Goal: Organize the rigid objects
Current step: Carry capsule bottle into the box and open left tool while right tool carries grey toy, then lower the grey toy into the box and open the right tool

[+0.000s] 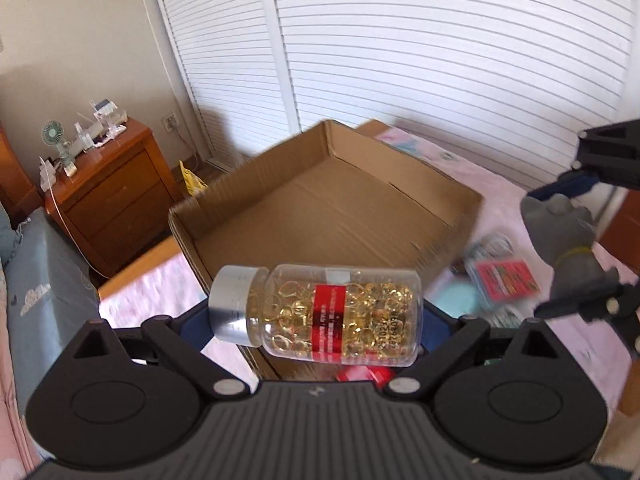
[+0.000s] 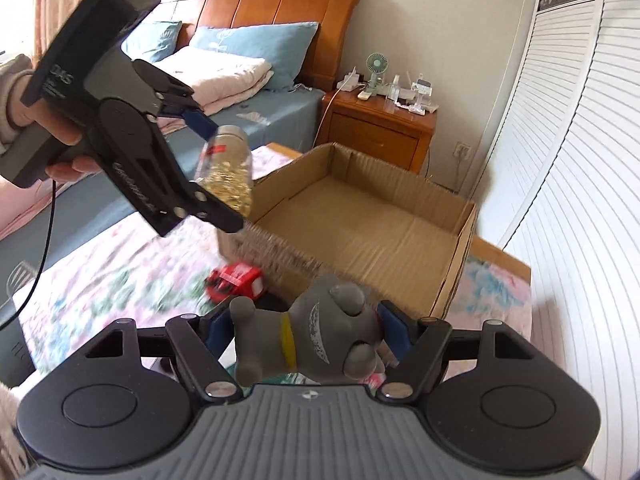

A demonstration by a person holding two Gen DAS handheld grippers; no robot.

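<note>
A clear bottle [image 1: 320, 314] of golden capsules, with a silver cap and a red label, lies sideways in my left gripper [image 1: 316, 320], which is shut on it above the near rim of an open cardboard box [image 1: 360, 208]. The right wrist view shows the same bottle [image 2: 228, 176] in the left gripper [image 2: 224, 172], held by a person's hand. My right gripper [image 2: 308, 336] is shut on a grey toy figure [image 2: 316, 340] with a yellow collar, in front of the box [image 2: 380, 220]. That figure [image 1: 568, 236] hangs at the right in the left wrist view.
A red toy car [image 2: 236, 280] lies on the floral cloth [image 2: 100, 272] by the box's near corner. A red card pack [image 1: 504, 284] and small items lie right of the box. A bed [image 2: 224, 80], a wooden nightstand [image 2: 380, 128] and louvred doors [image 1: 440, 40] surround the table.
</note>
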